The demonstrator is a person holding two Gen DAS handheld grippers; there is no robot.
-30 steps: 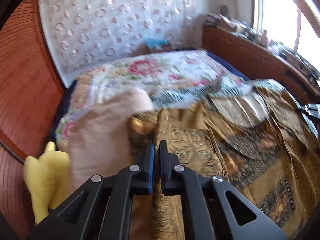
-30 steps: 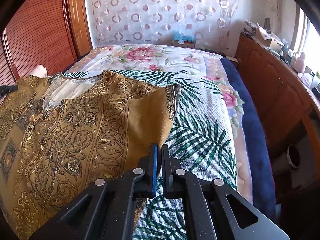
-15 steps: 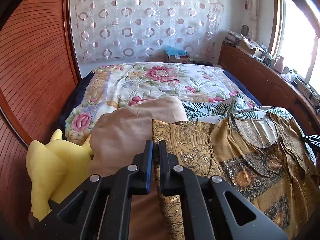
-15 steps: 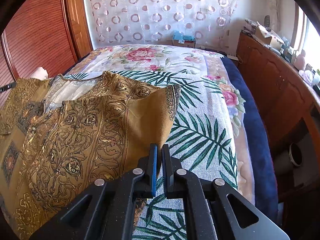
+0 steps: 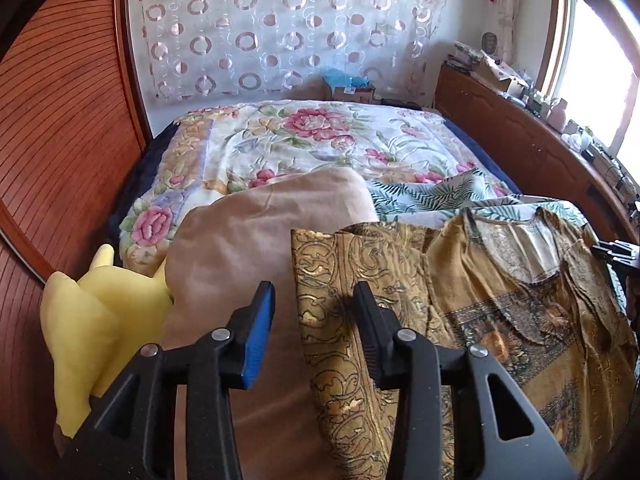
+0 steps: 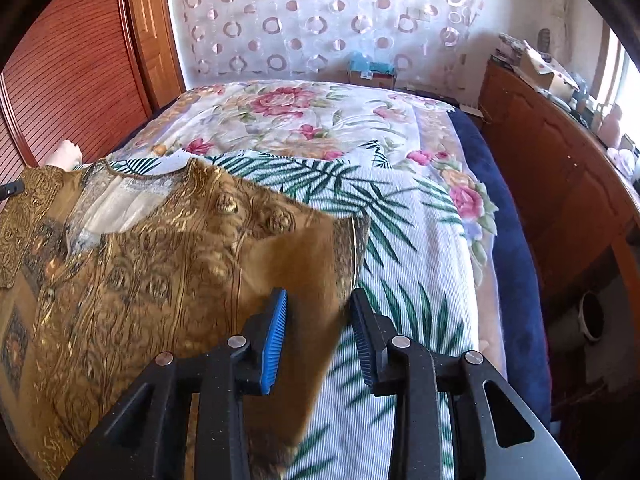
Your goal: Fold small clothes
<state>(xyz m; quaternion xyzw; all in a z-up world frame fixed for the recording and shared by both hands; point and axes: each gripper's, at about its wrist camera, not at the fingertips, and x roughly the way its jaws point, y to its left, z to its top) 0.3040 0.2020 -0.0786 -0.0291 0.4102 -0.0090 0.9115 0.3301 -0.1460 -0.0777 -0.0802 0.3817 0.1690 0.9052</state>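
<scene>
Garment (image 5: 500, 308) of gold-brown patterned cloth lies spread on the near part of the bed (image 5: 320, 140), over a palm-leaf sheet (image 6: 412, 240). Left claw (image 5: 314, 304) has just been opening — a folded edge of the cloth sits between its parted pads, not pinched. Right claw (image 6: 318, 312) has been opening too, the garment's right edge loose between its pads. A tan pillow (image 5: 248, 240) and yellow plush (image 5: 92, 312) lie left.

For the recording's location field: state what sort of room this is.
Most likely a home bedroom: a bed under a floral quilt, a sheer circle-patterned curtain behind it, and a cluttered long wooden sideboard beside it.
</scene>
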